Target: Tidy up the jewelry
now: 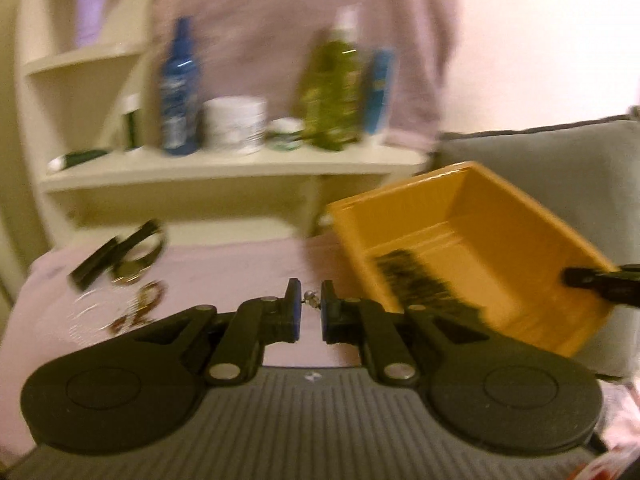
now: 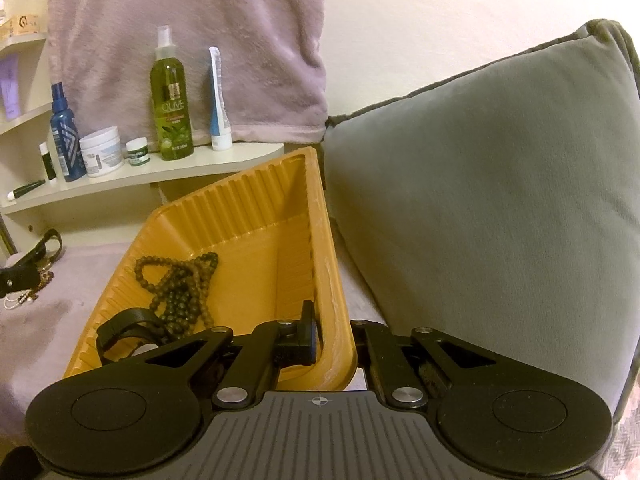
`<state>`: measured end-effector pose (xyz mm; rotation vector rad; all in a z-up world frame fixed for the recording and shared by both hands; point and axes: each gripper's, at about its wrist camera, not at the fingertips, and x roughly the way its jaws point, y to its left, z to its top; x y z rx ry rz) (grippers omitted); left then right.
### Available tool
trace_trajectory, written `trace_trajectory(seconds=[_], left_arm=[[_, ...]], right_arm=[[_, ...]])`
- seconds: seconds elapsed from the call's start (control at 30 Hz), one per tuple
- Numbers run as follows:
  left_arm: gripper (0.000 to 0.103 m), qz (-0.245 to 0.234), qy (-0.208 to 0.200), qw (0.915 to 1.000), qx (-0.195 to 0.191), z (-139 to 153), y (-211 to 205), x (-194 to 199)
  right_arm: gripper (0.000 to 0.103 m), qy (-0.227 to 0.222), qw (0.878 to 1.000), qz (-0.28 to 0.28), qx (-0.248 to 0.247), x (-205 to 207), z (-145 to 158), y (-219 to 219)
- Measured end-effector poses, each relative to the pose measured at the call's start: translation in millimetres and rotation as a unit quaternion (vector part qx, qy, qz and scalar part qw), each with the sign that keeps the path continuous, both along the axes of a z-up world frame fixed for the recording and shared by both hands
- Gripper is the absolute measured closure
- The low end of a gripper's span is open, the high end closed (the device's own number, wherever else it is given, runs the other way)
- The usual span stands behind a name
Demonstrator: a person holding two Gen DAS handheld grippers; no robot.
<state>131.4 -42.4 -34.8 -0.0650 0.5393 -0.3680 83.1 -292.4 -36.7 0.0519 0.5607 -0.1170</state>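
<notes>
Left gripper (image 1: 310, 304) first: I have its pads nipped nearly together on a tiny metal piece (image 1: 311, 299), stud-like, though motion blur keeps me from naming it better. It sits low over the pink blanket (image 1: 240, 268), just beside the near-left corner of the yellow tray (image 1: 404, 200).

My right gripper (image 2: 334, 340) clamps the tray's near right wall, one finger inside, one outside, and tips the tray so its open face turns toward the cameras. The tray's long axis runs away from me, from the clamped end up toward the white shelf (image 2: 224, 164) and the grey cushion (image 2: 500, 180).

Progress, as I judge it: partly done. Already in the tray lie a dark beaded necklace (image 2: 180, 292), heaped roughly lengthwise along the ribbed floor, and a black strap, perhaps a watch (image 2: 128, 330), at the near end.

Outside it, on the blanket to the left, I see a black watch strap (image 1: 120, 256), a brown beaded piece (image 1: 140, 308) and a pale, pearl-like strand (image 2: 20, 300), loosely piled together. Those, plus the piece I am pinching, remain to go in. The pinched piece seems to lie crosswise between the pads.
</notes>
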Motion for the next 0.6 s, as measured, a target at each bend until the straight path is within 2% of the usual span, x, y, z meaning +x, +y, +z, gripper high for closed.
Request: trace_trajectory(seconds=[0.13,0.33,0.6], left_arm=[[0.095,-0.044,-0.007,0.9990,-0.004,9.7,-26.7,-3.0],[0.095,-0.094,-0.013,0.9954,0.013,13.3,-62.9,-5.7],[0.095,-0.126,-0.011,0.9917,0.026,9.1,-86.9,-5.6]], right_arm=[[0.098,0.002,1.000,-0.001,0.001,-0.1,0.4,0.3],[0.098,0.004,1.000,-0.002,0.002,1.0,0.8,-0.6],[0.098,0.005,1.000,-0.001,0.006,2.0,0.5,-2.0]])
